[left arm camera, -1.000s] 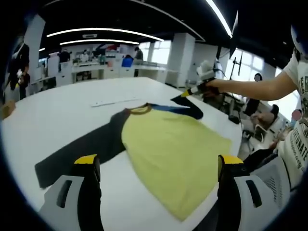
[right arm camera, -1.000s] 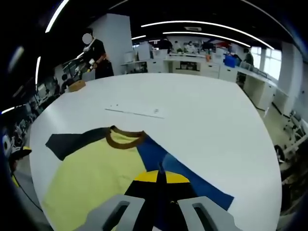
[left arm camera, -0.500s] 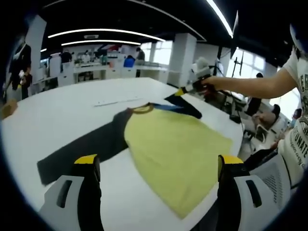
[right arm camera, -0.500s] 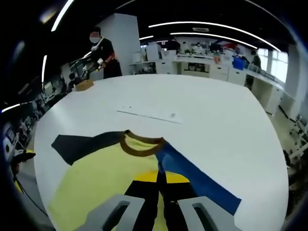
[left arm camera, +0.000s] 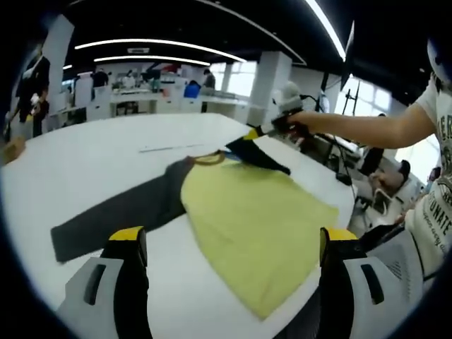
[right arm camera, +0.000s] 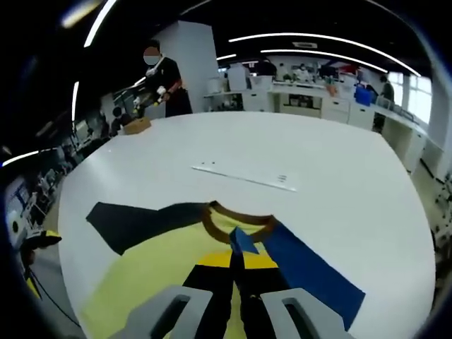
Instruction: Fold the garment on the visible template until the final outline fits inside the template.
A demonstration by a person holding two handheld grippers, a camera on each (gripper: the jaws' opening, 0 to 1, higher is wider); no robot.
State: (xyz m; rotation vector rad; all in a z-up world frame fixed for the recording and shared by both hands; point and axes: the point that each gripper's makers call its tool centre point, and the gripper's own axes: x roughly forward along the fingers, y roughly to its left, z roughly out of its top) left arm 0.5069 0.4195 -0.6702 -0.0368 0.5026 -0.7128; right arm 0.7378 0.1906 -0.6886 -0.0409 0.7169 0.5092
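Currently my right gripper (right arm camera: 236,263) pinches the blue sleeve (right arm camera: 311,265); carry it low across the yellow shirt (left arm camera: 258,222); left gripper (left arm camera: 233,244) spread, idle.

long ceiling light strips (left arm camera: 141,49) are lighting the room brightly, and far windows (left arm camera: 367,95) are adding daylight. the white table (right arm camera: 332,169) is glaring softly, shadows staying faint. fisheye bending is curving the edges, where detail is blurring.
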